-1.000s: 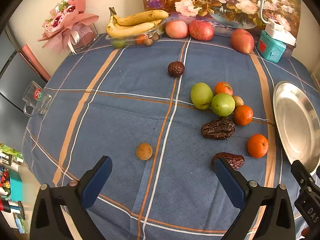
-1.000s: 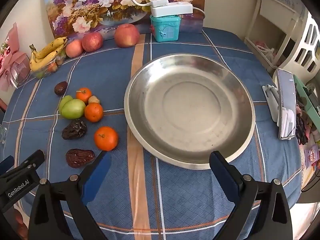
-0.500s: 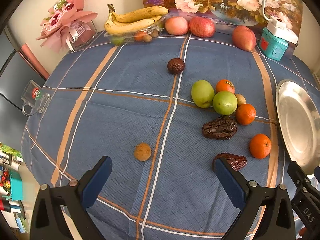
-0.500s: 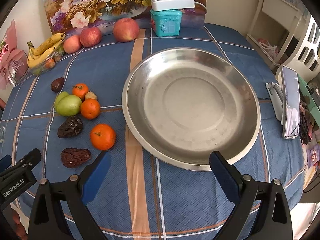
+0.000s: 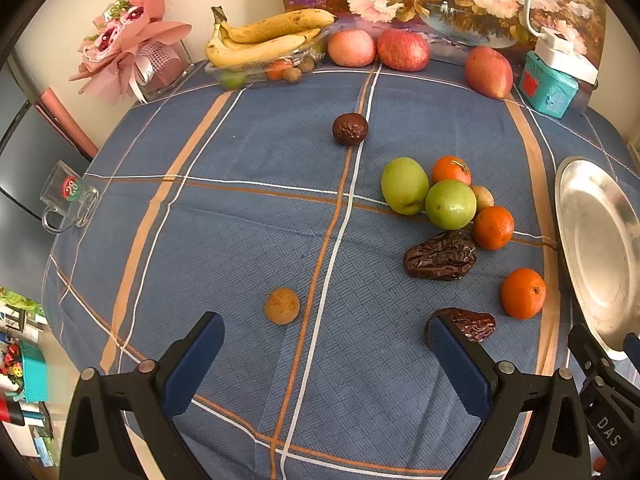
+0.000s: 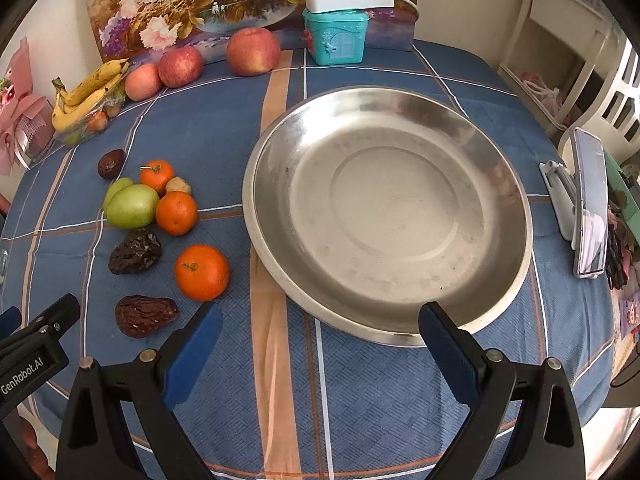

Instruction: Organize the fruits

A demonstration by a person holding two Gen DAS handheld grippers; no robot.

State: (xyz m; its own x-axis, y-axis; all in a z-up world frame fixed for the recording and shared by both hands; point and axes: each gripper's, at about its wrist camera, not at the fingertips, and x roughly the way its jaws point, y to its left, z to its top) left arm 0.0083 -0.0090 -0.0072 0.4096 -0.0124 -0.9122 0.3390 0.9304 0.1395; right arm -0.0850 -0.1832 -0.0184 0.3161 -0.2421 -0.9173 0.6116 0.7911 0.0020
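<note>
A large empty steel plate lies on the blue plaid tablecloth; its rim shows in the left wrist view. Left of it sit two green fruits, three oranges, dried dates and a small brown longan. My left gripper is open and empty above the cloth, with the longan just beyond it and a date by its right finger. My right gripper is open and empty over the plate's near rim.
Bananas in a clear tray and three apples line the back edge under a flower painting. A teal box, a pink bouquet, a glass mug and a phone on a stand ring the table.
Both grippers have moved forward a little toward the fruit and the plate, which appear larger and nearer. Both stay open. No fruit has moved.
</note>
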